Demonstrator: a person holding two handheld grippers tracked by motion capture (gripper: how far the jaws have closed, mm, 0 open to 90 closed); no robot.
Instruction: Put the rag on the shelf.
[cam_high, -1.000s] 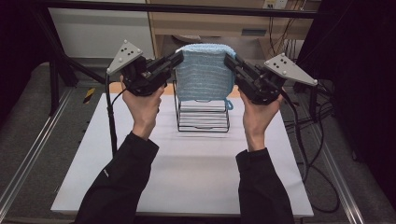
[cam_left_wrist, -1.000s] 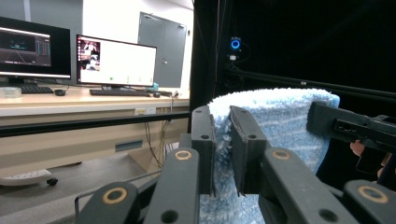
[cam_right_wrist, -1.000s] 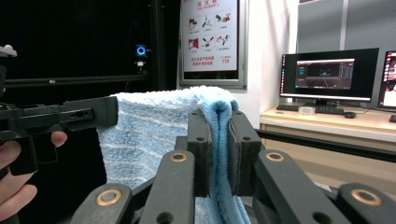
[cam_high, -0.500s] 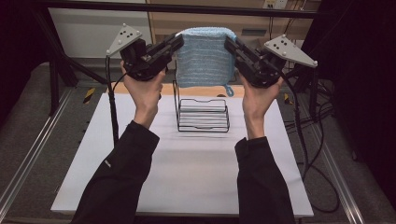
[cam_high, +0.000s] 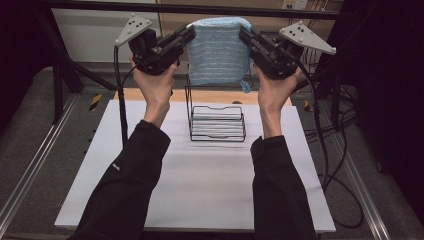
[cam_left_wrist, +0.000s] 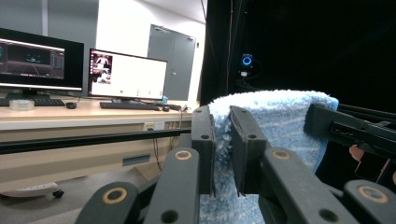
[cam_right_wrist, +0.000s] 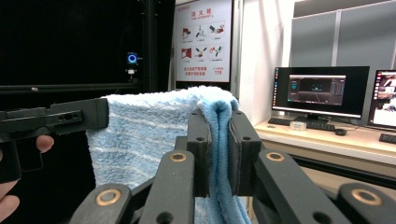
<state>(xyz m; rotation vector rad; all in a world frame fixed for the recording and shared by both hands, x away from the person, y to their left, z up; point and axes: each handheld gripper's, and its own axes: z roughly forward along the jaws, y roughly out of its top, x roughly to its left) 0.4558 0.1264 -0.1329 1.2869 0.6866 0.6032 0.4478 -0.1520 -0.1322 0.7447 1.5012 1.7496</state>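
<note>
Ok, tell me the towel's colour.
Light blue towel with faint paler stripes, clearest in the right gripper view.

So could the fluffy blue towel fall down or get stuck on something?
It might. Each gripper pinches just a top edge of the towel: the left gripper on one side, the right gripper on the other. If either slips, that side would probably drop. The loop at the towel's lower corner also hangs close above the wire rack and could snag it.

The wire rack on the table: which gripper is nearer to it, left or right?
Neither, as far as I can tell. The left gripper and the right gripper hold the blue towel by its top corners, both raised above the wire rack, one on each side.
</note>
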